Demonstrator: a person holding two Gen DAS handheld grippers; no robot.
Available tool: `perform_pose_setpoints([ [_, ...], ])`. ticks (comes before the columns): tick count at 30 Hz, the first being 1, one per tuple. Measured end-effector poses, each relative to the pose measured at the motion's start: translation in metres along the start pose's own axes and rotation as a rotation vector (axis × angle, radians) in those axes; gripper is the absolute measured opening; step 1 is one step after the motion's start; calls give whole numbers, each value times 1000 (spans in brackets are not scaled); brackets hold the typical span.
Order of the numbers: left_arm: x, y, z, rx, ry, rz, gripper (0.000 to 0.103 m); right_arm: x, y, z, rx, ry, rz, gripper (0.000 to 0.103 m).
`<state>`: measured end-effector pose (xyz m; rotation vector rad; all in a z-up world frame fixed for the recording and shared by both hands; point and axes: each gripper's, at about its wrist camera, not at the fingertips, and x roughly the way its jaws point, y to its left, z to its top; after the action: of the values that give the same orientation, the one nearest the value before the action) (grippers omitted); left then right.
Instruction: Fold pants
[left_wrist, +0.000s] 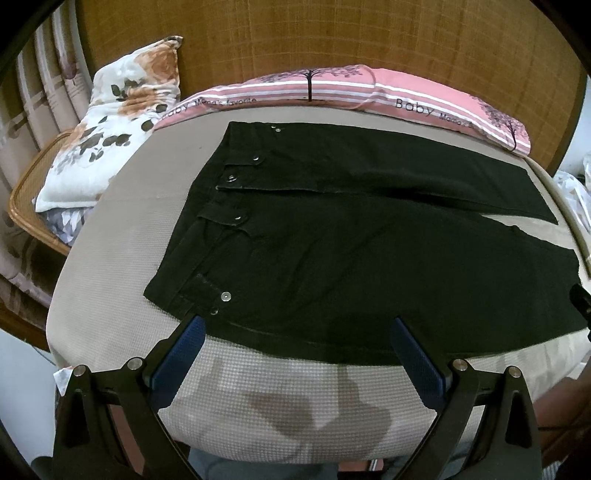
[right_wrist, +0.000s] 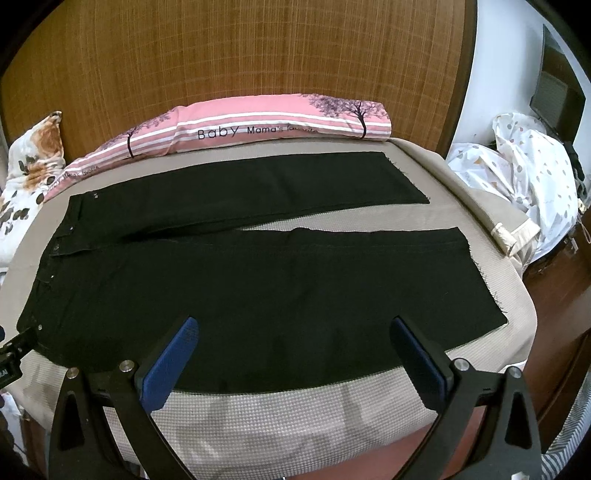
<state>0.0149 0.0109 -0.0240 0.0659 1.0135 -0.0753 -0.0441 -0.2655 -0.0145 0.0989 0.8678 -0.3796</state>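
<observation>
Hovering at near edge of bed: left claw and right claw, both wide open, empty. Black pants flat, legs spread, waistband toward left edge. No fold yet. Next likely: pinch near leg edge, fold onto far leg.

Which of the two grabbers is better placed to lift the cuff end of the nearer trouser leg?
Right. The right gripper hovers open over the near leg of the pants, toward the cuff; the left gripper sits open by the waistband.
</observation>
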Motion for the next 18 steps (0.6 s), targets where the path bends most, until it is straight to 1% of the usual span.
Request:
perform_pose_setpoints([
  [18, -13, -14, 10, 23, -43, -34, 100, -6, 3, 8, 4, -16, 10, 103],
])
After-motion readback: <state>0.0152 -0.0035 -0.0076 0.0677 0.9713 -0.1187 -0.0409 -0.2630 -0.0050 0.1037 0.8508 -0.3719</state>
